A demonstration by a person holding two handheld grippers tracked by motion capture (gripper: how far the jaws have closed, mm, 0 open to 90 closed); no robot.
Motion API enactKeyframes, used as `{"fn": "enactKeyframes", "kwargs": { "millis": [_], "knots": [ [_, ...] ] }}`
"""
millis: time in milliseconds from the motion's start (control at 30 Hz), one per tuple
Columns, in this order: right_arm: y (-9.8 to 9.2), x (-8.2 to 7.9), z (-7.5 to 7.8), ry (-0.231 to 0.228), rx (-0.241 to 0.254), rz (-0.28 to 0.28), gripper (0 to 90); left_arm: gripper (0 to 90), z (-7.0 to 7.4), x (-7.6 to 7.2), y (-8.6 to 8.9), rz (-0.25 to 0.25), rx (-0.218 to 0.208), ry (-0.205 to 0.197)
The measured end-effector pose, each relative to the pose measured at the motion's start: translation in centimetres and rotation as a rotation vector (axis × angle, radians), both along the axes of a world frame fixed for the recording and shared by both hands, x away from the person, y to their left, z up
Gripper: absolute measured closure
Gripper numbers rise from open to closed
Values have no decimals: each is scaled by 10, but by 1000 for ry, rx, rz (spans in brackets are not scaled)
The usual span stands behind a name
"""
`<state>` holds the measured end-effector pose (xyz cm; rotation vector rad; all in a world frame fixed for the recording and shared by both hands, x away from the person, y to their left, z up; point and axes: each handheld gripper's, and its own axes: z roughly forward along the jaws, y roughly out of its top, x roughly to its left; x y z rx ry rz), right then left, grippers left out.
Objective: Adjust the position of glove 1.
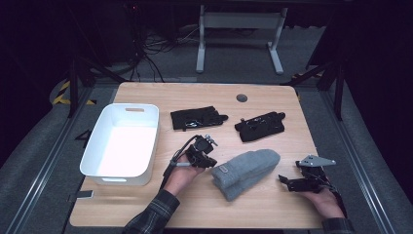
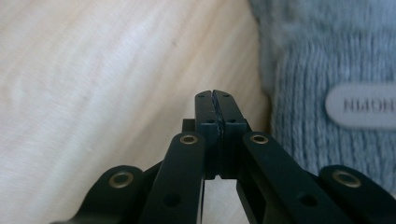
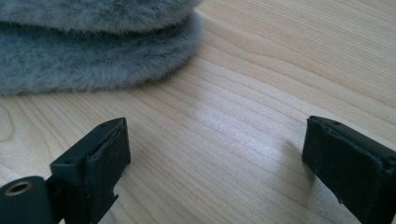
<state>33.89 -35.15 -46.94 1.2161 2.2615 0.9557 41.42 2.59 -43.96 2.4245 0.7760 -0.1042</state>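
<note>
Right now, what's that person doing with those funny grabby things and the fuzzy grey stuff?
A person sits at a wooden table with tongs in each hand. The left tongs are shut with nothing between them, right beside the cuff of a pair of grey knitted mittens stacked one on the other. The right tongs are open, waiting close to the table on the mittens' other side. Two black gloves lie farther back, and a white bin stands to the left.
</note>
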Motion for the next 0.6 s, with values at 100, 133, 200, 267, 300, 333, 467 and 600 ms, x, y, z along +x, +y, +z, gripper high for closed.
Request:
{"fn": "enactKeyframes", "kwargs": {
  "millis": [100, 133, 200, 267, 300, 333, 467, 600],
  "knots": [
    [0, 0, 0, 0, 0, 0, 78, 900, 1, -3, 2, -14, -44, 42],
    [0, 0, 0, 0, 0, 0, 78, 900, 2, -4, 2, -20, -59, 54],
    [0, 0, 0, 0, 0, 0, 78, 900, 6, -6, 2, -30, -81, 69],
    [0, 0, 0, 0, 0, 0, 79, 900, 11, -10, 0, -41, -112, 74],
    [0, 0, 0, 0, 0, 0, 78, 900, 13, -11, -1, -45, -119, 74],
    [0, 0, 0, 0, 0, 0, 78, 900, 15, -12, -2, -50, -128, 80],
    [0, 0, 0, 0, 0, 0, 79, 900, 19, -15, -6, -62, -141, 85],
    [0, 0, 0, 0, 0, 0, 78, 900, 16, -16, -8, -79, -213, 171]
  ]
}}
